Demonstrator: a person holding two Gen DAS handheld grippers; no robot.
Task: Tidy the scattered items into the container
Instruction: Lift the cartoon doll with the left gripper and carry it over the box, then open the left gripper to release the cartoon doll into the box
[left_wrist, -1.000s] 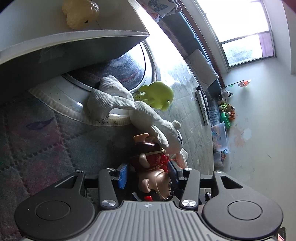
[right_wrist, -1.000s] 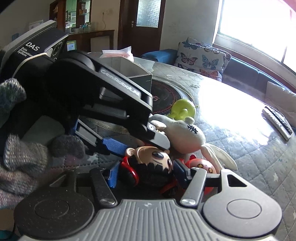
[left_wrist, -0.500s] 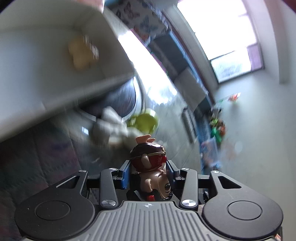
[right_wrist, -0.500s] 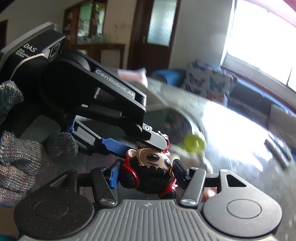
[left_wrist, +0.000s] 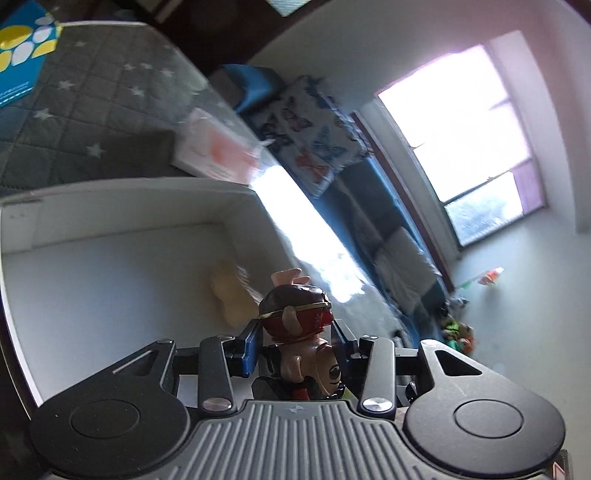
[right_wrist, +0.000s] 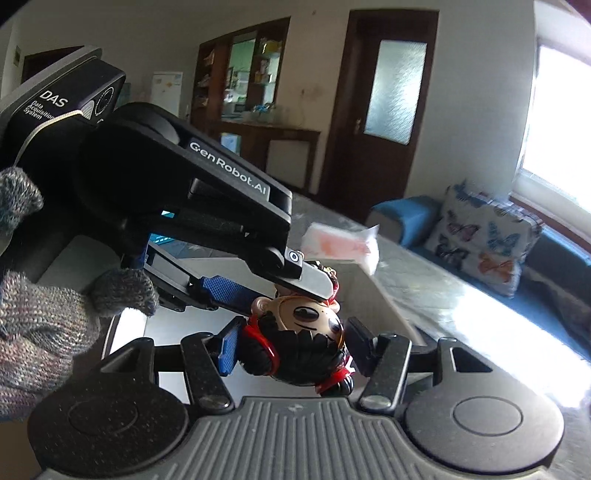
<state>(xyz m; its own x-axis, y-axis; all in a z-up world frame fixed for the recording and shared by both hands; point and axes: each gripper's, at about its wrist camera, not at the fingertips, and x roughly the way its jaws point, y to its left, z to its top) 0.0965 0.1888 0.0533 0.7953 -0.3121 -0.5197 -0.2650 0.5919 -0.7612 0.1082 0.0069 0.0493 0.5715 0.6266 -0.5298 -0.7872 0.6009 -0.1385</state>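
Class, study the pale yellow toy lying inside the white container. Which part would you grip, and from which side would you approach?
Grip the pale yellow toy across what looks like a narrower middle between two rounded lobes, coming from above through the white container's open top, since its walls block the sides. Blur hides finer shape.

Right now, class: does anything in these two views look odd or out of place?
Yes. Both grippers clamp toy figures, and the right gripper holds its black-haired figure upside down. The left gripper carries a brown-haired figure above the white container, where one pale toy already lies.
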